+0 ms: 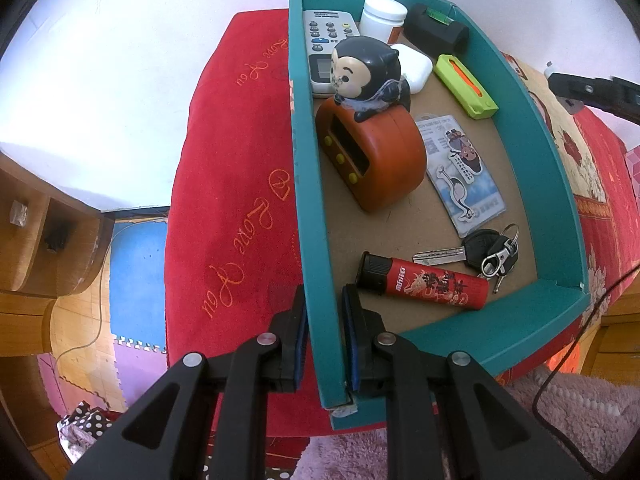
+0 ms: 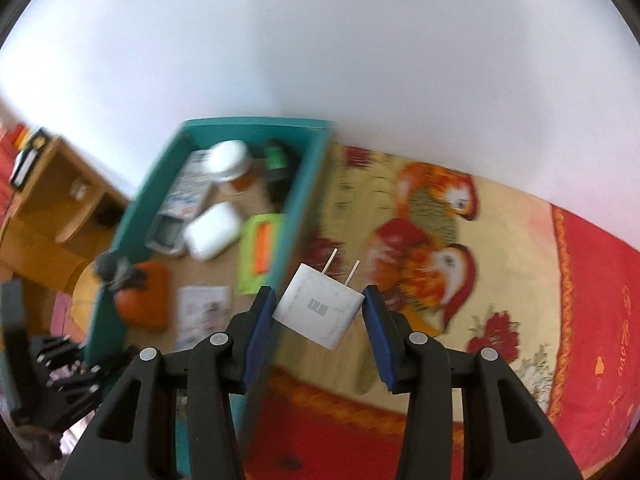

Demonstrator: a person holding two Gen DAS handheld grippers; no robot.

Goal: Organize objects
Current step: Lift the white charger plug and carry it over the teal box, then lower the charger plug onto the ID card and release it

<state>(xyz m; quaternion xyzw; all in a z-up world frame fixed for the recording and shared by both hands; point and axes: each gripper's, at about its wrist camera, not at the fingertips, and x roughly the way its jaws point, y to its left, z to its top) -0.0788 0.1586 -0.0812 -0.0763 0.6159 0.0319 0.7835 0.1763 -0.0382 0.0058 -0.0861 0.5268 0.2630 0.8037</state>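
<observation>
A teal box (image 1: 500,328) lies on a red blanket and holds a red lighter (image 1: 424,282), keys (image 1: 486,254), a card holder (image 1: 460,168), an orange clock with a monkey figure (image 1: 372,152), a green cutter (image 1: 466,86), a white case (image 1: 414,66), a remote (image 1: 324,44), a white jar (image 1: 382,16) and a black level (image 1: 436,30). My left gripper (image 1: 324,340) is shut on the box's left wall near its front corner. My right gripper (image 2: 318,320) is shut on a white plug charger (image 2: 320,312), held above the bed just right of the box (image 2: 304,184).
A patterned red and yellow blanket (image 2: 440,240) covers the bed against a white wall. A wooden shelf unit (image 1: 36,248) stands at the left over foam floor mats (image 1: 136,272). A black cable (image 1: 568,356) runs at the right. A pink fuzzy rug (image 1: 560,420) lies below.
</observation>
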